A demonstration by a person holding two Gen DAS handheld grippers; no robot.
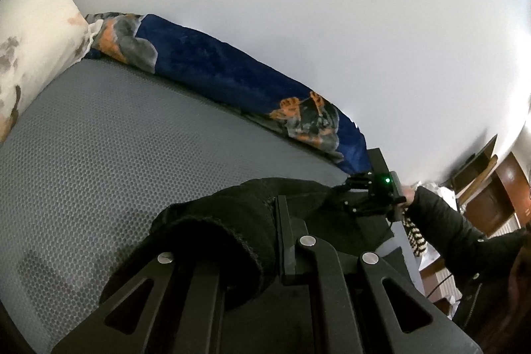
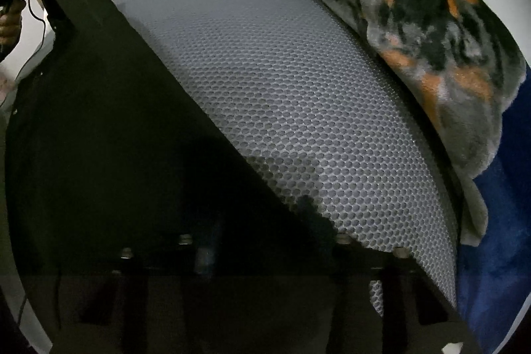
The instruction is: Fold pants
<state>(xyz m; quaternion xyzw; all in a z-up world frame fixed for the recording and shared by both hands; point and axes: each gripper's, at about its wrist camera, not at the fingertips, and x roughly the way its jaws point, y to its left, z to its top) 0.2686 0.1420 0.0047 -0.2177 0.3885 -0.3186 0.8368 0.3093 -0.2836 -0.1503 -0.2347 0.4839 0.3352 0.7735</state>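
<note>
Grey mesh mattress under black pants, both grippers clamped.

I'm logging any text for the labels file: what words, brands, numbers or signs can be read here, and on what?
None can be read in either view.
Blanket: a printed animal picture, no lettering.
Pants: plain black, no visible label.
Mat: honeycomb pattern only.
</note>
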